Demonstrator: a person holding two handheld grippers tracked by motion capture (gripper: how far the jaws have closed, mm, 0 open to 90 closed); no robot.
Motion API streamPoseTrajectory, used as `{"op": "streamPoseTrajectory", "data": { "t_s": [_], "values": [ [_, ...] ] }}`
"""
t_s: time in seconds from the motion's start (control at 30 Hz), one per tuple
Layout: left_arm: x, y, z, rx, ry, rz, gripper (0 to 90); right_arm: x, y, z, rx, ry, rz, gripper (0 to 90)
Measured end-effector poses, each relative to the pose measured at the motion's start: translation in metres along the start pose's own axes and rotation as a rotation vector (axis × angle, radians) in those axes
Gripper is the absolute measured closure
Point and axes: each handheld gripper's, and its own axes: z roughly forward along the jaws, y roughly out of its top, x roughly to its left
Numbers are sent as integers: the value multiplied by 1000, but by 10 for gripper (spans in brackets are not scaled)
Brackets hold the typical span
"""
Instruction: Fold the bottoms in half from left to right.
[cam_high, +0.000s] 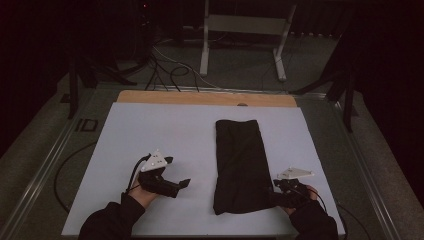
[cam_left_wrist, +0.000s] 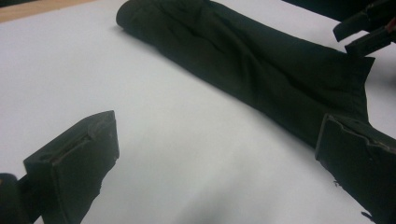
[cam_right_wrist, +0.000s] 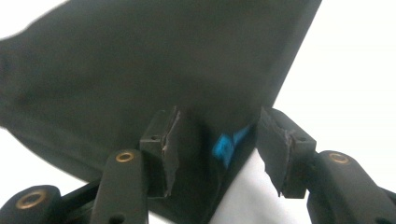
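Right gripper view: right claw (cam_right_wrist: 215, 154) straddles the dark folded cloth (cam_right_wrist: 154, 60) corner (jaws part-open, not pressing). Left claw (cam_left_wrist: 205, 158) gapes over bare bench (cam_left_wrist: 154, 140).

A dim recording lab, not a home.
You sit at a white-topped table (cam_high: 150, 130) with a wooden edge (cam_high: 200, 98); at twelve o'clock loose cables (cam_high: 170, 67) cross a carpeted floor below a metal stand (cam_high: 242, 30), with dark tripod legs (cam_high: 345, 85) at two o'clock.
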Motion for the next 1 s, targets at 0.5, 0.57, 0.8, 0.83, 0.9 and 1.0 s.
{"op": "streamPoseTrajectory", "data": {
  "t_s": [0.5,0.57,0.8,0.83,0.9,1.0],
  "values": [
    [-3,-2,4,2,-28,-1,0,-2,-25,-14,86,37,62,834],
    [-3,-2,5,-1,-27,-1,0,-1,-25,-16,73,37,63,846],
    [-3,-3,7,3,-36,2,0,-1,-30,-24,62,53,106,848],
    [-3,-4,8,3,-35,-2,0,-3,-31,-22,80,48,115,848],
    [-3,-4,8,3,-38,4,0,-5,-34,-19,104,36,121,848],
    [-3,-4,7,1,-43,6,0,-5,-35,-15,132,32,119,847]
  ]
}}
